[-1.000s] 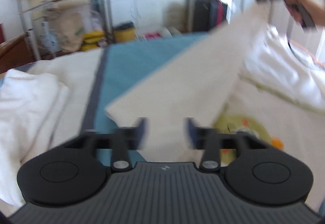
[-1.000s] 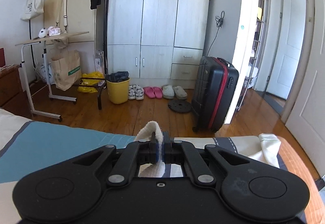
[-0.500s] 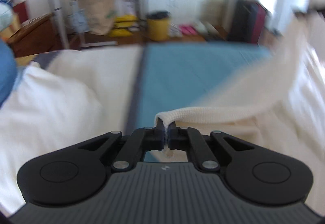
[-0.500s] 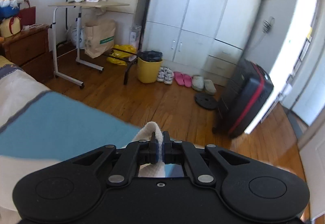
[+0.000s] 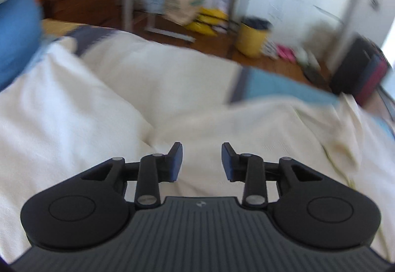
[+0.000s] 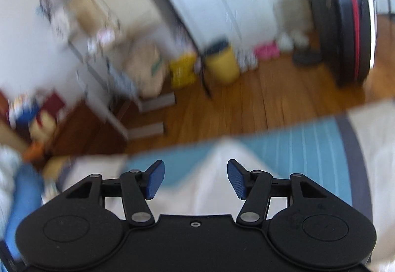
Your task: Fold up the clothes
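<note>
The left gripper (image 5: 202, 161) hung tilted down over the bed (image 5: 284, 85), its fingers (image 5: 175, 161) apart after having just been opening, with nothing pinched between them. The cream cloth (image 5: 259, 128) lay spread on the bed directly below and ahead of those fingers, running away to the right across the blue part of the bedcover; whether the fingertips touched it could not be told through the blur. A white pillow-like heap (image 5: 61, 109) sat to the left of the cloth, touching its edge. In the right wrist view, the right gripper (image 6: 195, 179) also pointed down at the bed, its fingers (image 6: 155, 179) spread wide, likewise having just been opening, and empty. A pale end of the cream cloth (image 6: 222, 165) lay on the blue bedcover beneath the gap between these fingers and reached a little beyond them, free of both pads. Beyond the bed edge were a wooden floor (image 6: 246, 104), a yellow bin (image 6: 223, 64) and a dark suitcase (image 6: 350, 35), all smeared by motion.
</note>
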